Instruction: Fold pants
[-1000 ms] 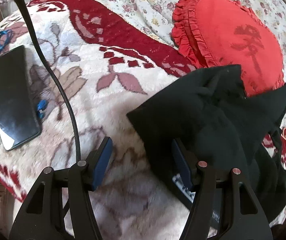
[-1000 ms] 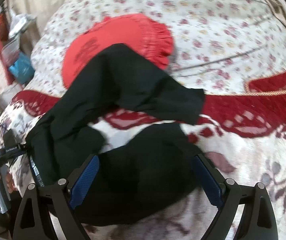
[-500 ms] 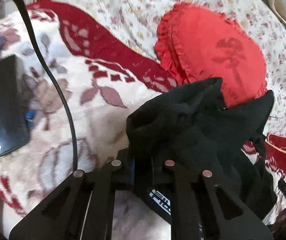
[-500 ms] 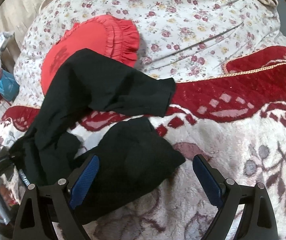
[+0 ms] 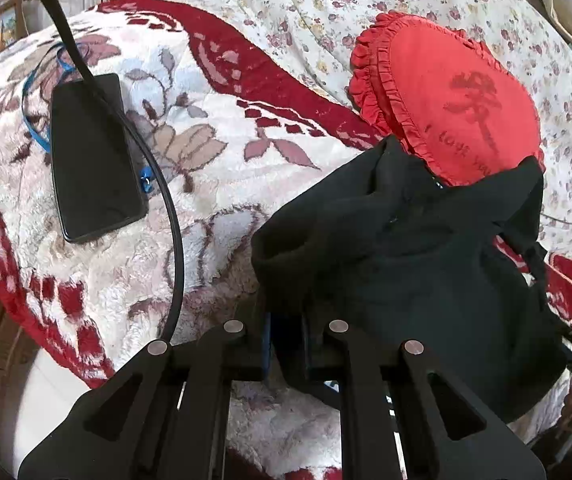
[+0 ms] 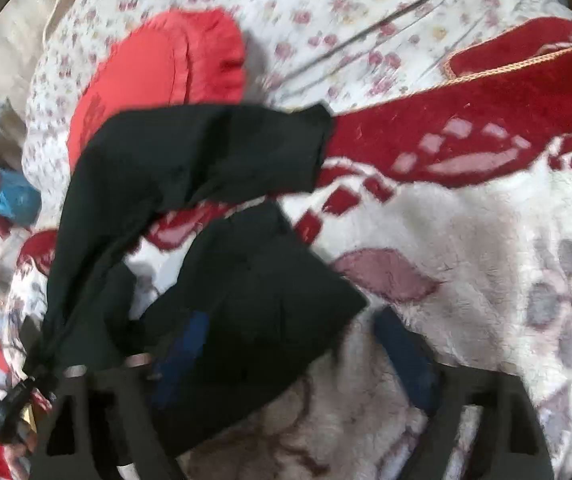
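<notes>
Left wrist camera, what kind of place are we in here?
Most likely a bedroom, with the work done on a bed. The black pants lie on a plush floral blanket spread over a flowered sheet, beside a red heart-shaped cushion, and a phone rests on the blanket.

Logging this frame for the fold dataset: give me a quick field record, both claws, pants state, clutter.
surface: blanket on a bed
pants: black pants, bunched, one leg partly over the red pillow
left claw: shut on pants edge
right claw: open, fingers astride the near leg, view blurred
clutter: phone flat on blanket, black cable passing over it
fold state: not yet folded, legs splayed apart
</notes>
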